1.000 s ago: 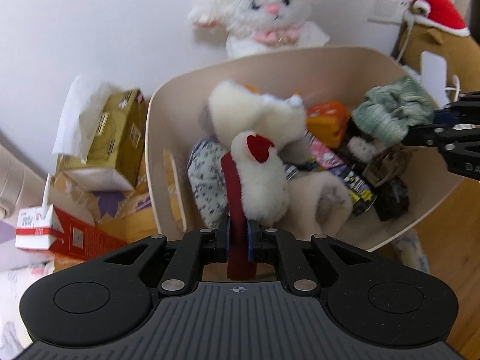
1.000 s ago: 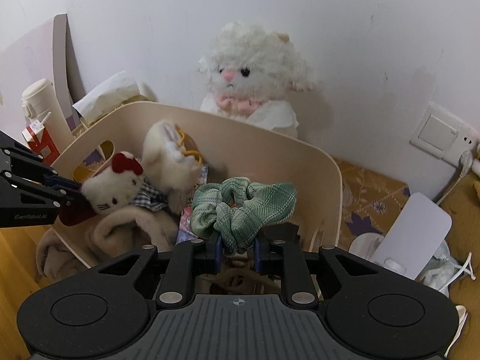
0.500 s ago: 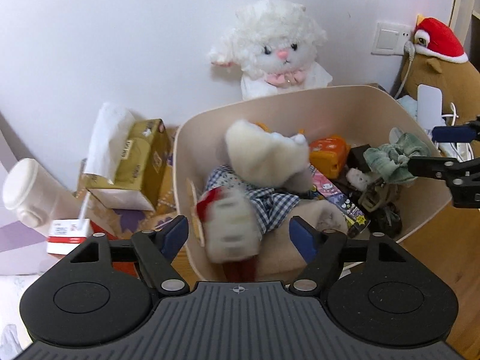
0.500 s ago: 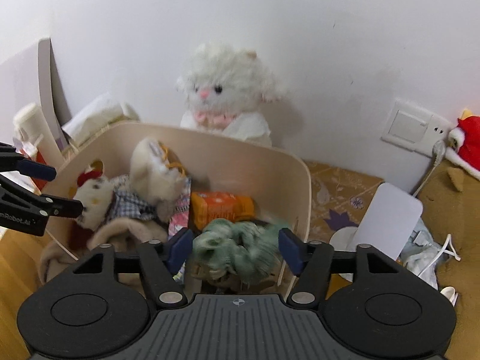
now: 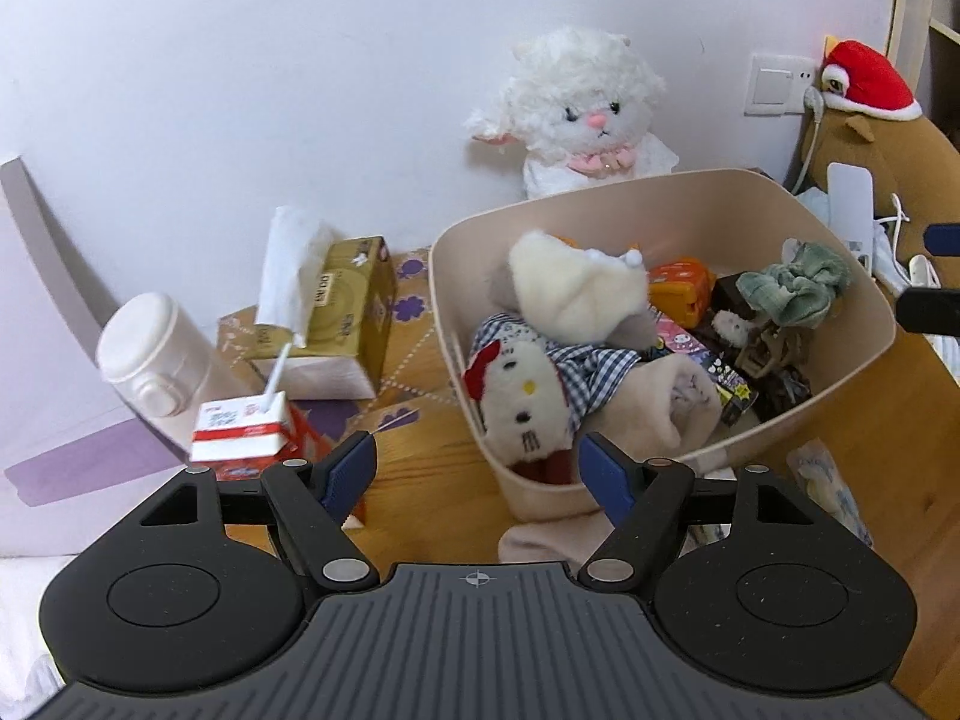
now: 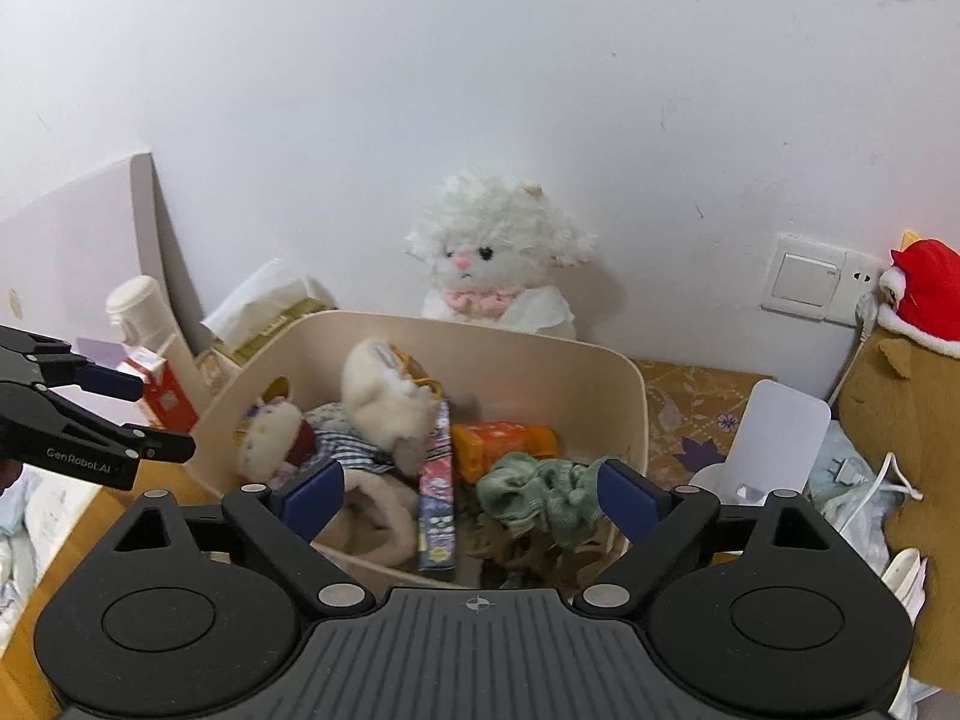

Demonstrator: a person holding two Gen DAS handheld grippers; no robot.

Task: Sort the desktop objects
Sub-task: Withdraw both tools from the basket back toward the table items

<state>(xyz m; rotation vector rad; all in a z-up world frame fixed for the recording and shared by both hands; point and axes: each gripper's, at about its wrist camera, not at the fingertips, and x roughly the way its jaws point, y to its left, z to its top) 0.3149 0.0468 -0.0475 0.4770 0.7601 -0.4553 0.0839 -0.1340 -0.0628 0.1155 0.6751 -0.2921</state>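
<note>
- Left gripper (image 5: 477, 468): jaws wide apart, empty, above the near rim of the beige bin (image 5: 678, 204).
- Right gripper (image 6: 471, 495): jaws opening, nothing gripped.
- Cat plush (image 5: 519, 393) lay in the bin, face up, long axis toward the near wall.
- Green scrunchie (image 6: 540, 489) lay crumpled in the bin, no clear axis.

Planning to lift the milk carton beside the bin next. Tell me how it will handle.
The milk carton stands upright, taller than wide, with a straw poking out, so it may tip if nudged high. An opened carton can spill or crumple under firm fingers. Its smooth printed sides look somewhat slippery; weight cannot be judged.
</note>
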